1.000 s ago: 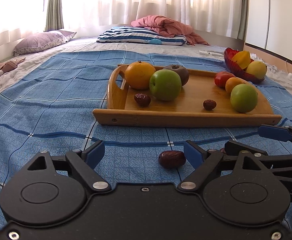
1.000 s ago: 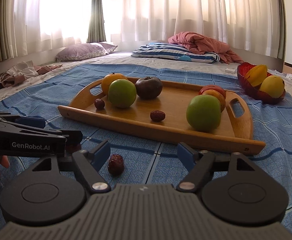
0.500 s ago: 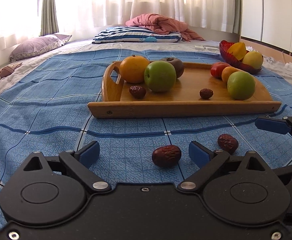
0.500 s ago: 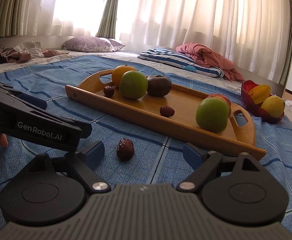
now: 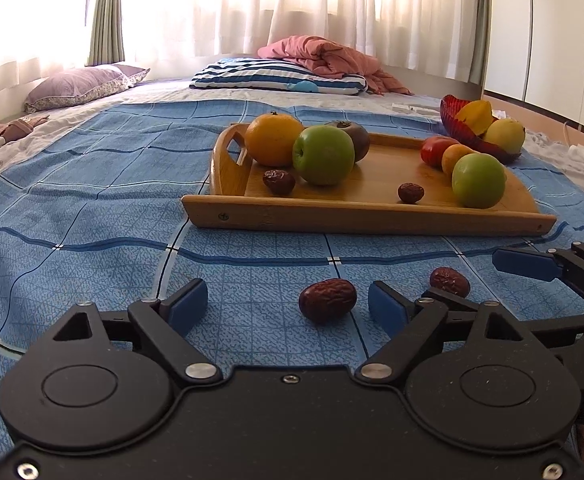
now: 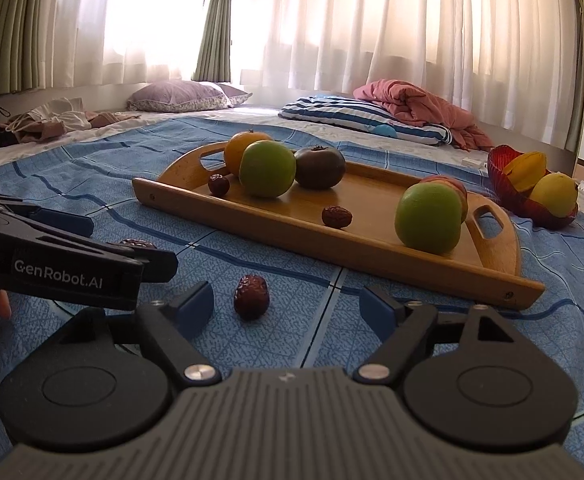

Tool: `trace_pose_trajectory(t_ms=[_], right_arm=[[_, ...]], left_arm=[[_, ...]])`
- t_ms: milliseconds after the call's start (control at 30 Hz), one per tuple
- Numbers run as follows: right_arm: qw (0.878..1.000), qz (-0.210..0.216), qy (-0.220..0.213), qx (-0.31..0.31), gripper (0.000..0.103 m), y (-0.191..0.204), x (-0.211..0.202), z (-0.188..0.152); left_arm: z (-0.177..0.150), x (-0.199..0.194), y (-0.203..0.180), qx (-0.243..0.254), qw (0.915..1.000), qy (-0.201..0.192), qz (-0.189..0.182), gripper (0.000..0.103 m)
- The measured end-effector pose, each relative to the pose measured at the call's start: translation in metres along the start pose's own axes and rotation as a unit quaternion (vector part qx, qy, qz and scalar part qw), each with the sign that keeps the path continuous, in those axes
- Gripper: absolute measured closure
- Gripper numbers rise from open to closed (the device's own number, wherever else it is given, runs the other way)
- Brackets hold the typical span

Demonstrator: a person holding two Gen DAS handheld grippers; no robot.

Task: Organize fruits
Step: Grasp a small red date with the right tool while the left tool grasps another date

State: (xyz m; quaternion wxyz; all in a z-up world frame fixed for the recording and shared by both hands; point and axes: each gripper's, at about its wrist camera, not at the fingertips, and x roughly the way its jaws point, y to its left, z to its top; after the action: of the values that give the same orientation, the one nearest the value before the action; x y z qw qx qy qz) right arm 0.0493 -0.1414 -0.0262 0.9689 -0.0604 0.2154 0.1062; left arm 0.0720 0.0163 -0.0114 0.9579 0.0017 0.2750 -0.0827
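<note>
Two dried red dates lie loose on the blue checked bedspread (image 5: 91, 208), short of the wooden tray (image 5: 372, 216). We hold the left gripper (image 5: 287, 304) low over the cloth, its jaws wide apart after closing in a little just now; one loose date (image 5: 328, 300) sits between the blue pads, nearer the right pad, touching neither. Our right gripper (image 6: 287, 304) is likewise spread, jaws just narrowed somewhat, with the other loose date (image 6: 251, 296) between the pads, closer to the left one, untouched. On the tray: an orange (image 5: 273, 139), two green apples (image 5: 324, 155), a dark persimmon-like fruit (image 6: 320, 168), two more dates (image 5: 279, 181), and reddish fruit at the far right end. A red bowl (image 6: 504, 188) beyond the tray holds yellow fruit.
</note>
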Motion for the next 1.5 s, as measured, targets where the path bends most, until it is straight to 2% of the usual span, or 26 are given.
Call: trace_pose_trajectory(t_ms=[100, 267, 333, 533, 800, 1033, 1433, 1500], right_arm=[[1.0, 0.007, 0.001, 0.007, 0.022, -0.002, 0.001, -0.001], [1.0, 0.024, -0.009, 0.014, 0.03, -0.006, -0.002, -0.003], [0.999, 0.028, -0.012, 0.013, 0.032, -0.005, -0.003, -0.004], [0.999, 0.042, -0.02, 0.009, 0.034, -0.004, -0.007, -0.005], [0.998, 0.059, -0.018, 0.009, 0.048, -0.004, -0.009, -0.006], [0.998, 0.061, -0.02, 0.009, 0.053, -0.004, -0.009, -0.007], [0.998, 0.065, -0.021, 0.013, 0.067, -0.005, -0.011, -0.007], [0.998, 0.066, -0.021, 0.011, 0.072, -0.005, -0.011, -0.007]], left_arm=[[-0.001, 0.0, -0.001, -0.005, 1.0, -0.001, -0.001, 0.028], [-0.003, -0.003, -0.004, -0.011, 0.9999, -0.004, -0.002, 0.036], [-0.004, -0.005, -0.005, -0.012, 0.9999, -0.004, -0.004, 0.044], [-0.005, -0.009, -0.01, -0.014, 0.9999, -0.004, -0.003, 0.055], [-0.006, -0.011, -0.02, 0.003, 1.0, -0.005, -0.007, 0.07], [-0.005, -0.011, -0.023, 0.005, 1.0, -0.005, -0.007, 0.074], [-0.006, -0.011, -0.026, 0.013, 0.9999, -0.006, -0.005, 0.075], [-0.006, -0.011, -0.026, 0.013, 0.9999, -0.006, -0.005, 0.075]])
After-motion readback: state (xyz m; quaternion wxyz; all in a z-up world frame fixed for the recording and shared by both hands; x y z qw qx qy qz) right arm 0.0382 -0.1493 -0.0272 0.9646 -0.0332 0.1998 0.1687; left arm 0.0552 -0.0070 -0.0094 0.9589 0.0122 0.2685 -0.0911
